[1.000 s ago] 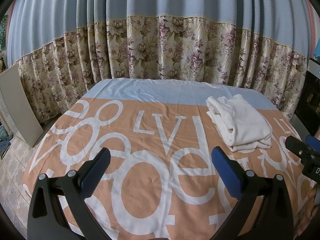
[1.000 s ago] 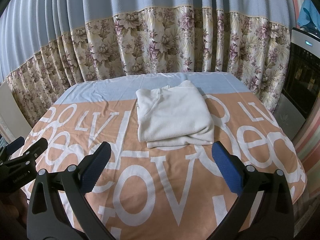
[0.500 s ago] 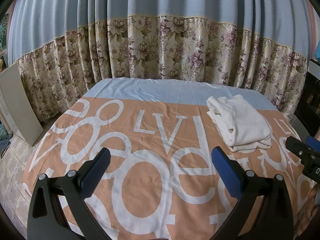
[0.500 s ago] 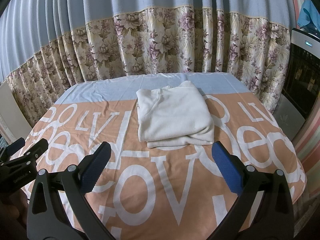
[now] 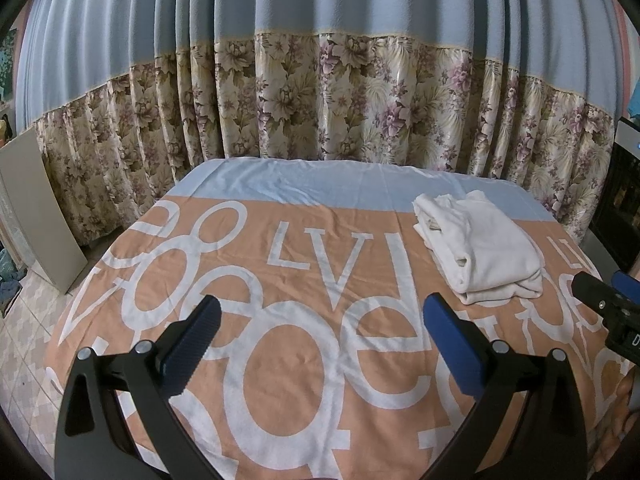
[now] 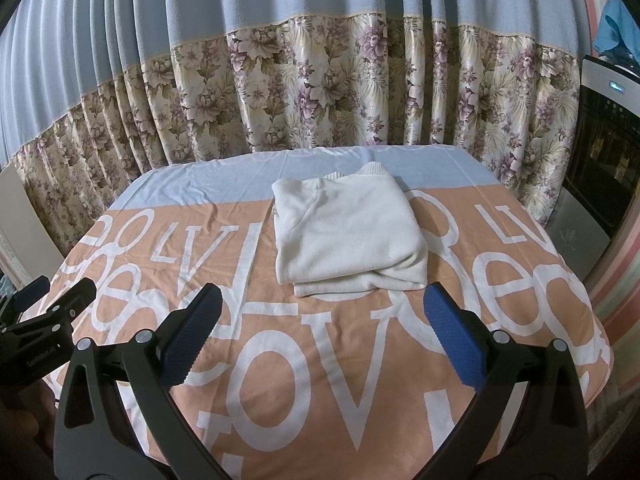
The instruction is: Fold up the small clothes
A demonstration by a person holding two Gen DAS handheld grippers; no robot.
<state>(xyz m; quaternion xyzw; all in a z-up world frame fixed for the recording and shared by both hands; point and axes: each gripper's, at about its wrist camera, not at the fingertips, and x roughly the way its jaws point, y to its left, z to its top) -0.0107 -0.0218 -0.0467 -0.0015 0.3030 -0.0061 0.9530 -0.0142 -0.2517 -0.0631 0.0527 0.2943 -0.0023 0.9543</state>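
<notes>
A cream garment (image 6: 348,232) lies folded in a neat rectangle on the orange and white lettered cloth (image 6: 320,380) that covers the table. In the left wrist view the garment (image 5: 484,248) sits at the far right. My left gripper (image 5: 320,340) is open and empty, held above the near middle of the table, left of the garment. My right gripper (image 6: 320,332) is open and empty, just in front of the garment's near edge and apart from it. Each gripper shows at the edge of the other's view, the right one (image 5: 600,304) and the left one (image 6: 44,312).
A blue and floral curtain (image 6: 320,100) hangs close behind the table. A dark appliance (image 6: 600,152) stands at the right. A grey board (image 5: 36,212) leans at the left over a tiled floor (image 5: 24,340). The table's edges drop off on all sides.
</notes>
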